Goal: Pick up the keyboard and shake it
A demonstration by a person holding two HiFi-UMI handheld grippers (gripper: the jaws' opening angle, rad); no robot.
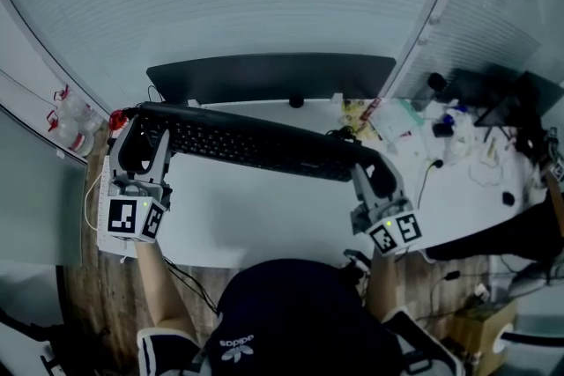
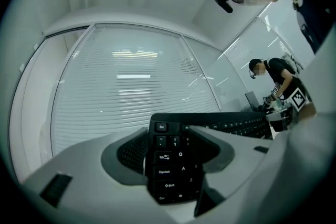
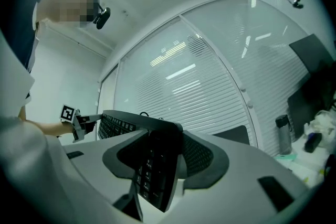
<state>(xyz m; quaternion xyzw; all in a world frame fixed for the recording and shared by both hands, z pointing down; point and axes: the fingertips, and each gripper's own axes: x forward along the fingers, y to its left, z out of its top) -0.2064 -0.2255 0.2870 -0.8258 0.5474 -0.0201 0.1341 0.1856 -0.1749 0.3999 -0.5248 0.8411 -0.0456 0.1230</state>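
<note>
While left tool [image 1: 139,145] and right tool [image 1: 372,174] clamp its ends, one keyboard [image 1: 256,145] hangs tilted.

I find no free gap in either gripper: the keyboard [image 1: 256,143] fills the jaws of the left gripper [image 2: 173,162] and the right gripper [image 3: 157,165]. Between the two sets of jaws, on my side of the keyboard, the desk [image 1: 256,220] lies bare. Beyond the jaws, the monitor [image 1: 269,77] blocks passage. Outboard of the right jaws stand clutter [image 1: 458,132] and a cable [image 1: 427,176]. Outboard of the left jaws stand bottles [image 1: 70,123].
</note>
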